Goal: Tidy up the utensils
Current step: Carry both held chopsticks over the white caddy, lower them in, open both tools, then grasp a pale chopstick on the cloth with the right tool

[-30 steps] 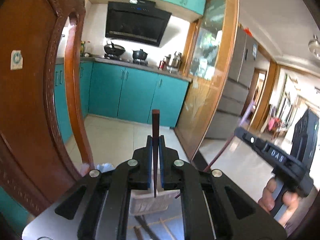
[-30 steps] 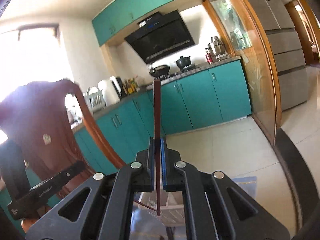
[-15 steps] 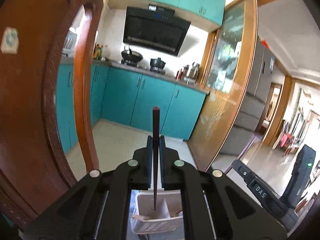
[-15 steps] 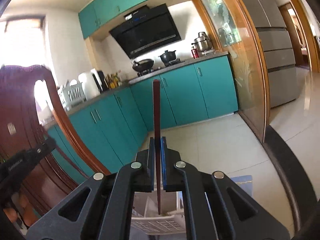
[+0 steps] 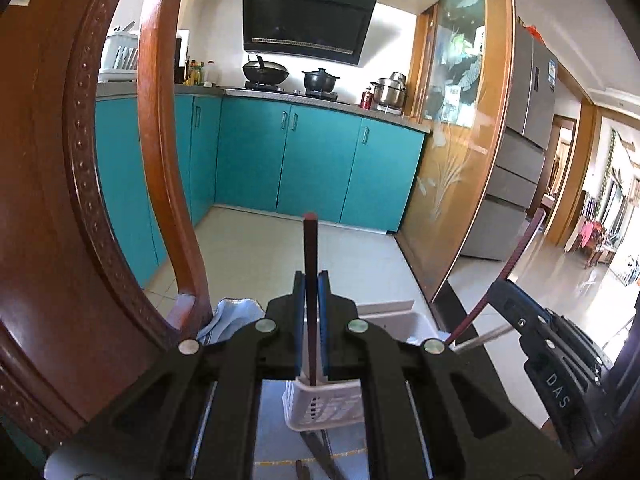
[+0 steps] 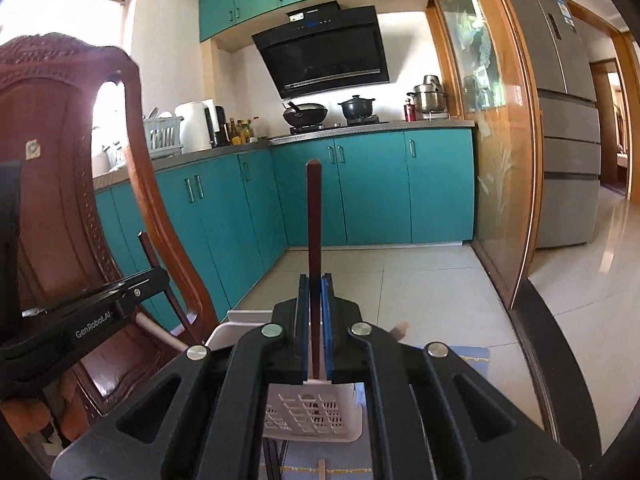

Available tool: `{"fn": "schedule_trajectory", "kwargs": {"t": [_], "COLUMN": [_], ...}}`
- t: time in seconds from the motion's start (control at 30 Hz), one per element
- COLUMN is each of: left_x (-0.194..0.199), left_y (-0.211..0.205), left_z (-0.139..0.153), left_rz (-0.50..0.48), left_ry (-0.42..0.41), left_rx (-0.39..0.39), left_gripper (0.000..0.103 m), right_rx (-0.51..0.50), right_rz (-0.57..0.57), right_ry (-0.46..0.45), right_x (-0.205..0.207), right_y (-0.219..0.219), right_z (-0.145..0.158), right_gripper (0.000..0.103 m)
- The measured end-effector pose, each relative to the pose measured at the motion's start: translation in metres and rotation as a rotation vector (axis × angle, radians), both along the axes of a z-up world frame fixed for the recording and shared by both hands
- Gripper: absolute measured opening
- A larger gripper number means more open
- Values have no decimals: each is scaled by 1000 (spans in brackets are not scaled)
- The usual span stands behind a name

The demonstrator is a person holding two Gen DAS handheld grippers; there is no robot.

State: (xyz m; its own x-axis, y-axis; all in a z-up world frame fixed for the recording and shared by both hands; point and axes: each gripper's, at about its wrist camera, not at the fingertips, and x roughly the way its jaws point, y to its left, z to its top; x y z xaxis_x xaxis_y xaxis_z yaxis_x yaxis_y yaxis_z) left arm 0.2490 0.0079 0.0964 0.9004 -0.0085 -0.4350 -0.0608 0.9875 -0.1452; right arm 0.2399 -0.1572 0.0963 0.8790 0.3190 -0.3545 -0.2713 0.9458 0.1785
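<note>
Your left gripper is squeezed tight on a dark red chopstick that stands up between its blue pads. Its low tip sits just inside the near rim of the white basket below. Your right gripper is pinched the same way on a second dark red chopstick, and its bottom end is right above the basket too.

In the left view, the other tool at the right edge says "DAS". In the right view, the tool at the left says "GenRobot.AI".

More dark sticks lie on the blue mat near the basket. A light blue cloth sits to the left.

The big wooden chair back is very close on the left, so you have little room there. The tiled floor ahead is open as far as the teal cupboards. To the right stand a glass door and a gray fridge.
</note>
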Motion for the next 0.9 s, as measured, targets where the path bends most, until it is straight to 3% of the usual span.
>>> {"fn": "schedule_trajectory", "kwargs": {"t": [0.17,0.43,0.63,0.77,0.83,0.9], "left_x": [-6,-36,-67,-89,-98,-103], "left_y": [-3,1,-1,0,4,9], "left_z": [-1,0,7,3,-2,-10], "left_rz": [-6,-25,-42,8,35,48], "left_ry": [-14,-80,-186,-238,-241,-217], "left_rx": [16,7,18,59,77,88], "left_gripper": [7,8,25,27,27,31], "right_rx": [-29,43,66,1,-77,-134], "right_rz": [-12,12,76,147,193,283], "right_ry": [-38,-120,-171,-92,12,182], "right_x": [-11,-49,-88,-109,-108,-98], "right_y": [-2,-26,-37,-24,-10,5], "right_z": [2,8,1,-22,-42,-66], "right_gripper": [13,44,51,51,51,51]}}
